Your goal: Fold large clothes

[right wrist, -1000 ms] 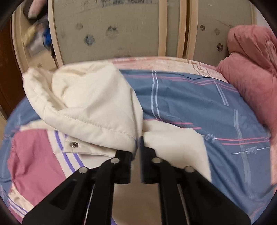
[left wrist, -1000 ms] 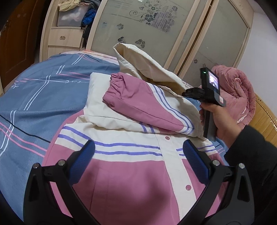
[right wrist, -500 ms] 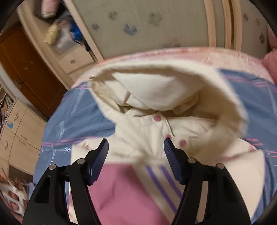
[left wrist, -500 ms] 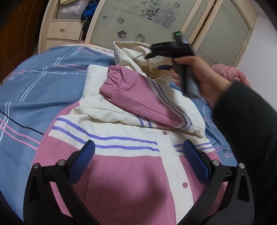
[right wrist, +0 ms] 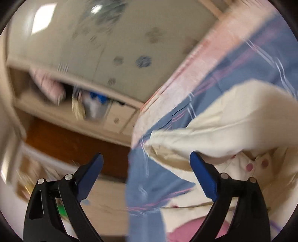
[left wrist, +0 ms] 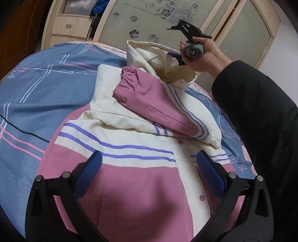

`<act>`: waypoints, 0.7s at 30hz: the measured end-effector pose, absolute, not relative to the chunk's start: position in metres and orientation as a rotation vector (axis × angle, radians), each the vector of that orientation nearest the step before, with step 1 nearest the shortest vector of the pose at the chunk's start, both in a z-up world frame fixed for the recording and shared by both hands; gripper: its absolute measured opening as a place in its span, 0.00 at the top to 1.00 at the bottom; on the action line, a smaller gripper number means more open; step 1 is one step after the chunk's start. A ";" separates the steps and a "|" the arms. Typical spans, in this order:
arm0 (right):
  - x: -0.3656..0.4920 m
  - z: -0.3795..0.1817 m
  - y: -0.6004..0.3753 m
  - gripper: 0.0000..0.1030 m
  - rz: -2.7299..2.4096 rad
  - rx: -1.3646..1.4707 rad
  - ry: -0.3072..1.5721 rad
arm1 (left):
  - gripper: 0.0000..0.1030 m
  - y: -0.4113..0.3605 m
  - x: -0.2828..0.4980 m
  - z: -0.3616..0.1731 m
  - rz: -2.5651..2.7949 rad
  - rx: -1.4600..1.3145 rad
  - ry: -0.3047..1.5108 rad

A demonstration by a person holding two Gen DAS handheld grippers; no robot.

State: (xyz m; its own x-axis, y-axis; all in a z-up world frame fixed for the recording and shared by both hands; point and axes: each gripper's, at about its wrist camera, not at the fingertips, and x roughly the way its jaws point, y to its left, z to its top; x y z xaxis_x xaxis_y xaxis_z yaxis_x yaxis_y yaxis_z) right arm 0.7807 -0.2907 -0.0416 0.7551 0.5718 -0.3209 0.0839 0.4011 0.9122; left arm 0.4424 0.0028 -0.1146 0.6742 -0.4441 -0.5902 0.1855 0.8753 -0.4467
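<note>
Jacket (left wrist: 141, 186): a pink and cream jacket with purple stripes is spread on the bed (left wrist: 37, 104), front side up, the snap buttons seen along the middle.
Sleeve (left wrist: 154, 106): one pink sleeve is folded across the chest, its gathered cuff pointing to the far left.
Hood (left wrist: 158, 59): the cream hood stands up at the far end of the jacket, just under the right gripper.
Left gripper (left wrist: 149, 165): it is held above the lower part of the jacket; the blue fingers (left wrist: 91, 167) are spread wide and nothing is between them.
Right gripper (right wrist: 147, 169): it is held in the air in a bare hand (left wrist: 206, 55), tilted; the jaws are apart and empty (this view is blurred), and the hood edge lies near the right finger.
Shelf (left wrist: 78, 7): in the open compartment of the wardrobe (left wrist: 163, 24) a clear box and blue cloth are seen; the contents of the box cannot be told.
Drawers (left wrist: 69, 26): they are closed, below the shelf.
</note>
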 end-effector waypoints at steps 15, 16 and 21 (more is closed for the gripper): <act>0.701 -0.047 -0.356 0.98 0.243 1.181 0.468 | 0.02 0.008 0.439 -0.104 -0.356 -0.363 0.718; 0.689 -0.043 -0.362 0.98 0.263 1.172 0.455 | 0.02 0.009 0.439 -0.104 -0.358 -0.369 0.716; 0.609 -0.053 -0.400 0.97 0.396 1.198 0.404 | 0.02 0.008 0.436 -0.102 -0.462 -0.451 0.700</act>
State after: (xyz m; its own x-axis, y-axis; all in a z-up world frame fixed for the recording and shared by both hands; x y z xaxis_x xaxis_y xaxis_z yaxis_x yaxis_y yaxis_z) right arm 0.6093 -0.4002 -0.0529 0.8621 0.4984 -0.0915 -0.0812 0.3142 0.9459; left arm 0.4356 0.0083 -0.1024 0.6743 -0.5412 -0.5024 0.2486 0.8070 -0.5357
